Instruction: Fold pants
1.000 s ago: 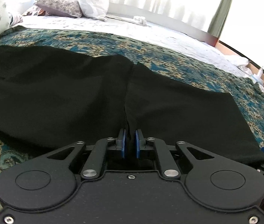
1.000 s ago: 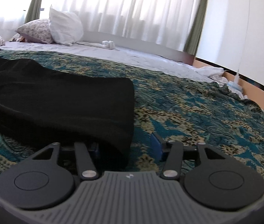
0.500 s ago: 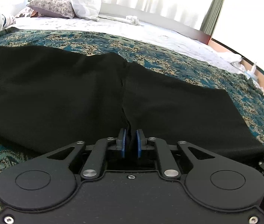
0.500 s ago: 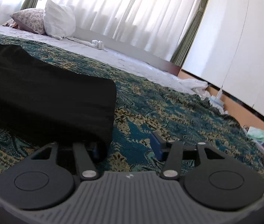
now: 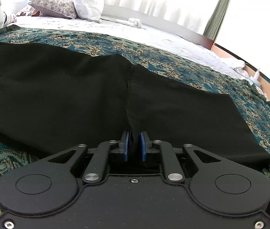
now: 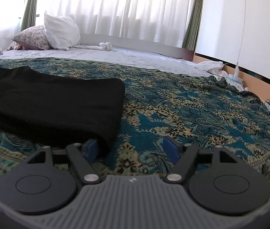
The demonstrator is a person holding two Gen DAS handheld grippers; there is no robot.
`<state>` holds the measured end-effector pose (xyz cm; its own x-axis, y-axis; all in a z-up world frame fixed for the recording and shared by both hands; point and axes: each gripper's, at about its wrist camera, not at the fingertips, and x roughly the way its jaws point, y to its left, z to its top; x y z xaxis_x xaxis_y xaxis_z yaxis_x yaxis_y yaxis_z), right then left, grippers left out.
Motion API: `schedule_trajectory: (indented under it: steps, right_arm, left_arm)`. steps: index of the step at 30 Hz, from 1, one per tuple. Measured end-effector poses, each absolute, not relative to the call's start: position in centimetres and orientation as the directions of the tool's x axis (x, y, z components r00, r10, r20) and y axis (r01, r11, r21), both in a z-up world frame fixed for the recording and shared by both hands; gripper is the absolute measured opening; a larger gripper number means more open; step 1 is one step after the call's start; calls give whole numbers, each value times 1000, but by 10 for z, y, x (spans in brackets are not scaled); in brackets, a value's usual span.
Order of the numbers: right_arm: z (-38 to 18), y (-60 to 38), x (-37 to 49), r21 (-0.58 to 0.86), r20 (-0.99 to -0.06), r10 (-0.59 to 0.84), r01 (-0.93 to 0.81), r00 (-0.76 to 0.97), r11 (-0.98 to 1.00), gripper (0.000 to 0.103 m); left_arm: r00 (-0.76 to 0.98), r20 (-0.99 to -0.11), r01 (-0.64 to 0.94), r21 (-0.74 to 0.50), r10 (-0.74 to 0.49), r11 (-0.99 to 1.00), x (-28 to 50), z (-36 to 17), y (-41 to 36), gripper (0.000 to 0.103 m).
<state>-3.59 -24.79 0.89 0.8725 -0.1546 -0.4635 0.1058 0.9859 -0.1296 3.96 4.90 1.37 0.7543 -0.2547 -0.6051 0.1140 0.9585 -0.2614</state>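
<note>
Black pants (image 5: 77,87) lie flat across a teal patterned bedspread (image 5: 173,66). My left gripper (image 5: 134,146) is shut on the near edge of the pants, where a crease runs away from the pads. In the right wrist view the end of the pants (image 6: 68,105) lies at the left. My right gripper (image 6: 131,148) is open, low over the bedspread (image 6: 192,114). The pants' near corner rests against its left pad (image 6: 91,148); the right pad (image 6: 170,147) is over bare bedspread.
Pillows (image 6: 58,32) and a white sheet (image 6: 125,55) are at the far side of the bed. A white cloth (image 6: 106,45) lies on the sheet. Curtains (image 6: 135,9) hang behind. Loose clothes (image 6: 211,66) sit off the bed's right edge.
The left gripper's grip on the pants edge stays the same. The right gripper stays open and has shifted, so the pants end now sits farther right and closer to its left pad.
</note>
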Motion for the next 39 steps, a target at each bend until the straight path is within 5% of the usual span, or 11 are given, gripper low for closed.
schedule_trajectory:
  steps: [10, 18, 25, 31, 35, 39]
  right_arm:
    - [38, -230, -43, -5, -418, -80, 86, 905, 996, 84]
    - [44, -182, -3, 68, -392, -51, 85, 918, 994, 84]
    - [30, -103, 41, 54, -460, 75, -56, 885, 997, 80]
    - [11, -50, 62, 51, -541, 111, -99, 833, 994, 70]
    - [7, -27, 53, -100, -518, 66, -137, 853, 985, 67]
    - [6, -30, 54, -76, -518, 78, -137, 852, 988, 67]
  left_arm:
    - [754, -597, 144, -258, -275, 955, 37, 14, 51, 18]
    - [764, -592, 184, -181, -256, 966, 20, 19, 45, 55]
    - [764, -585, 175, -220, -273, 960, -2, 28, 77, 59]
    - [808, -563, 44, -232, -170, 972, -7, 38, 122, 65]
    - [844, -534, -82, -206, -42, 975, -5, 40, 155, 78]
    - [857, -503, -249, -207, 116, 946, 9, 39, 191, 89]
